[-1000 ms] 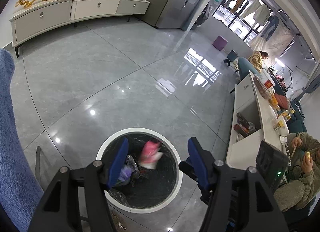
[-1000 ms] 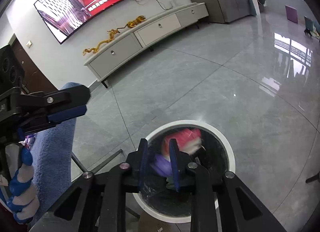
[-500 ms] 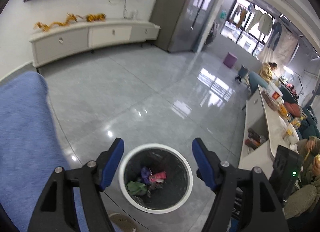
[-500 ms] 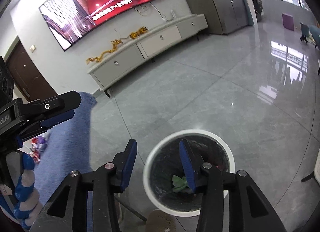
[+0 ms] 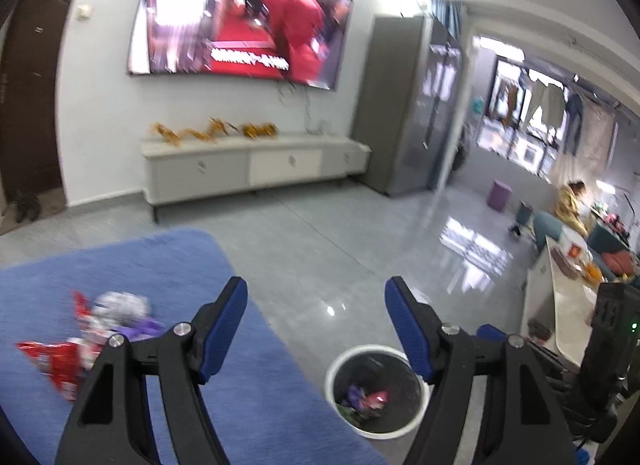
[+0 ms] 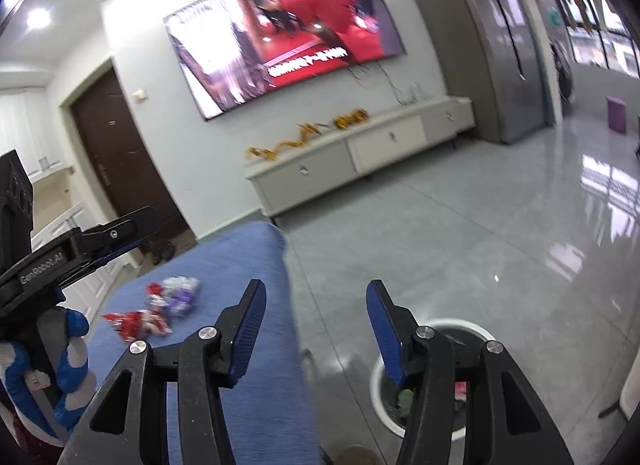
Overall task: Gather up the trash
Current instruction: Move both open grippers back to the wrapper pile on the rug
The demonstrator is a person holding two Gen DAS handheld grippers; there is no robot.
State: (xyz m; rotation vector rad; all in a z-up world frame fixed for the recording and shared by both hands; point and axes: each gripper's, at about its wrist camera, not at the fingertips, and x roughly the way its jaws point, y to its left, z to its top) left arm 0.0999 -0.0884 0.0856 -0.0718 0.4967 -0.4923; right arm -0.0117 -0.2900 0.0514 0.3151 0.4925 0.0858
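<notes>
fingers (image 5: 224, 329): black plastic, blue ribbed pads
screws (image 5: 182, 328): round silver heads at the finger pivots
marking (image 6: 40, 267): white "GenRobot.AI" on left gripper's side
glove (image 6: 68, 361): blue and white, on the hand gripping the handle

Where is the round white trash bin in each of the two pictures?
Left wrist view: the trash bin sits low and right of centre on the grey floor, partly behind the right finger of the left gripper.
Right wrist view: the trash bin is at the bottom right, mostly hidden behind the right gripper.
Shared landmark: the blue mat, just left of the bin in both.
</notes>
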